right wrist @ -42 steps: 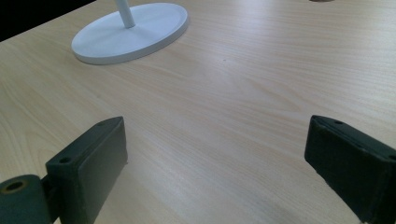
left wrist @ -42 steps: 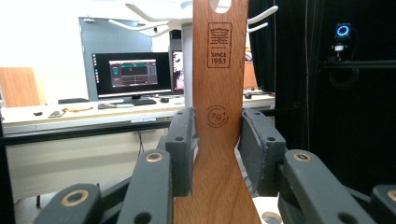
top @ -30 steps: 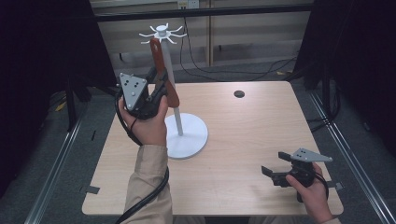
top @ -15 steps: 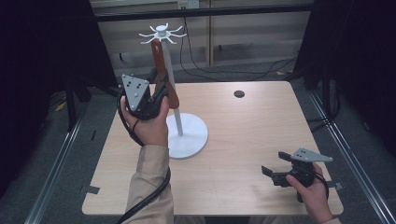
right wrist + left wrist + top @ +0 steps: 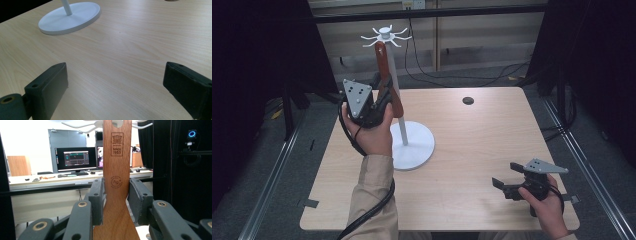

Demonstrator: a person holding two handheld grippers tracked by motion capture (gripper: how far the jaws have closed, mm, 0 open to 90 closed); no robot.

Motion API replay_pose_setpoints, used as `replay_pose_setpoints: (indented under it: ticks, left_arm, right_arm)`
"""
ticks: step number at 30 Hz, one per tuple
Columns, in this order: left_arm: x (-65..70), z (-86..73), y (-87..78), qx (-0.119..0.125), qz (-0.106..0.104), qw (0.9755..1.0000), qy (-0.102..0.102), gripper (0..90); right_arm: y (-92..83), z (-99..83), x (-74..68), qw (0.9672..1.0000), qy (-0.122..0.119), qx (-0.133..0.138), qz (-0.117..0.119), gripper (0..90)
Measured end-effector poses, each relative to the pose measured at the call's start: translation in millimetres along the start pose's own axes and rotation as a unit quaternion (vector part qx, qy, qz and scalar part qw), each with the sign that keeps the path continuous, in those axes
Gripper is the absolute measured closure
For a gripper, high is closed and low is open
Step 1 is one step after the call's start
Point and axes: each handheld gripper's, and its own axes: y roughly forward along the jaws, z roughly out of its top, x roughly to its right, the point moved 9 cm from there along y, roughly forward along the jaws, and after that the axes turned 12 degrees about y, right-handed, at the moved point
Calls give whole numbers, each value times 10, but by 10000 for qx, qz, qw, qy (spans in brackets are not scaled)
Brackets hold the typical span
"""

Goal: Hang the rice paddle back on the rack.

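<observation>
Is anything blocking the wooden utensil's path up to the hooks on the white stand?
Nothing visible does. The left gripper is shut on the wooden utensil, whose top end is already right at the white hooks of the stand. The right gripper rests open, far off on the table.

From where I'm sitting, the stand [image 5: 412, 142] is on the table [image 5: 472, 135] left of centre, and my left gripper [image 5: 379, 102] is up just left of its pole with the wooden utensil [image 5: 388, 80] between the jaws, its top end right under the hooks [image 5: 385, 35]. My right gripper [image 5: 507, 186] is down at the near right corner, well apart from the stand. There's a small round thing [image 5: 468, 100] on the far side of the table, right of the pole.
</observation>
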Motion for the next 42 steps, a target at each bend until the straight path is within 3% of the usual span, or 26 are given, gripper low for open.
replay_pose_setpoints:
  ticks: [19, 28, 34, 42]
  left_arm:
    - [8, -30, 5, 42, 17, 10000, 7, 658]
    - [-11, 34, -22, 168, 11, 9999, -7, 632]
    - [-6, 12, -40, 161, -33, 9999, 41, 577]
    - [37, -33, -57, 148, -99, 9998, 25, 437]
  right_arm:
    - [-2, -1, 1, 10000, 6, -1, 15, 55]
    - [3, -6, -5, 10000, 5, -13, 5, 54]
    - [3, -7, -2, 10000, 11, -16, 2, 54]
    - [6, -7, -4, 10000, 1, -14, 10, 54]
